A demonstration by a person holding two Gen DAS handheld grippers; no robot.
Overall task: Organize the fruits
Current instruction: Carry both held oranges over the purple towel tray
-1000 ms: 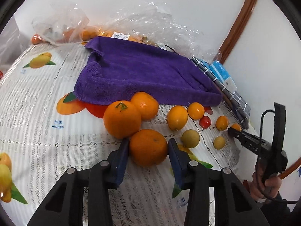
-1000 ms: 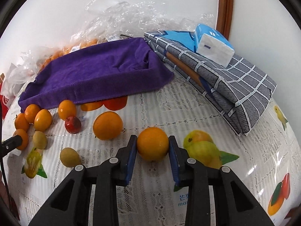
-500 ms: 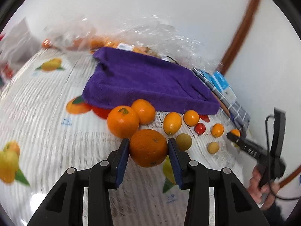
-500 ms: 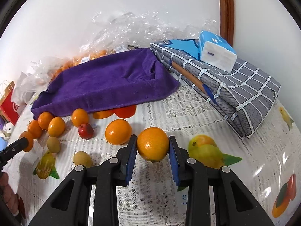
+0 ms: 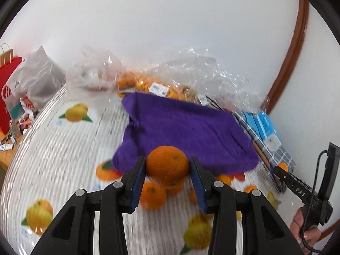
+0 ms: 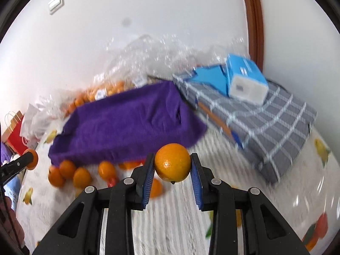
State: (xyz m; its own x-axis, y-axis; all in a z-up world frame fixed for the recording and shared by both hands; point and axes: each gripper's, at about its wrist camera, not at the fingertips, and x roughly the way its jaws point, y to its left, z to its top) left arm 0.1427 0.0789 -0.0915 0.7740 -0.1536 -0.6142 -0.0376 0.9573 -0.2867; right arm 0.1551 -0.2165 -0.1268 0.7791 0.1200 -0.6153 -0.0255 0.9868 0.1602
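Observation:
My left gripper [image 5: 167, 180] is shut on a large orange [image 5: 167, 165] and holds it above the table, in front of the purple towel [image 5: 187, 131]. My right gripper [image 6: 172, 178] is shut on a smaller orange [image 6: 172, 162], also lifted, near the towel's [image 6: 127, 125] front edge. Several oranges [image 5: 153, 195] and small fruits [image 6: 81, 177] lie on the tablecloth below the towel's front edge. The right gripper [image 5: 282, 175] shows at the right of the left wrist view; the left gripper [image 6: 29, 159] shows at the left of the right wrist view.
A clear plastic bag of oranges [image 5: 170, 87] lies behind the towel against the wall. A grey checked cloth [image 6: 265, 123] with a blue tissue pack [image 6: 244, 80] lies at the right. A red paper bag [image 5: 8, 89] and a grey bag [image 5: 36, 80] stand at the left.
Both grippers have lifted their oranges off the tablecloth and moved up toward the purple towel. The loose fruits now lie lower and behind the fingers.

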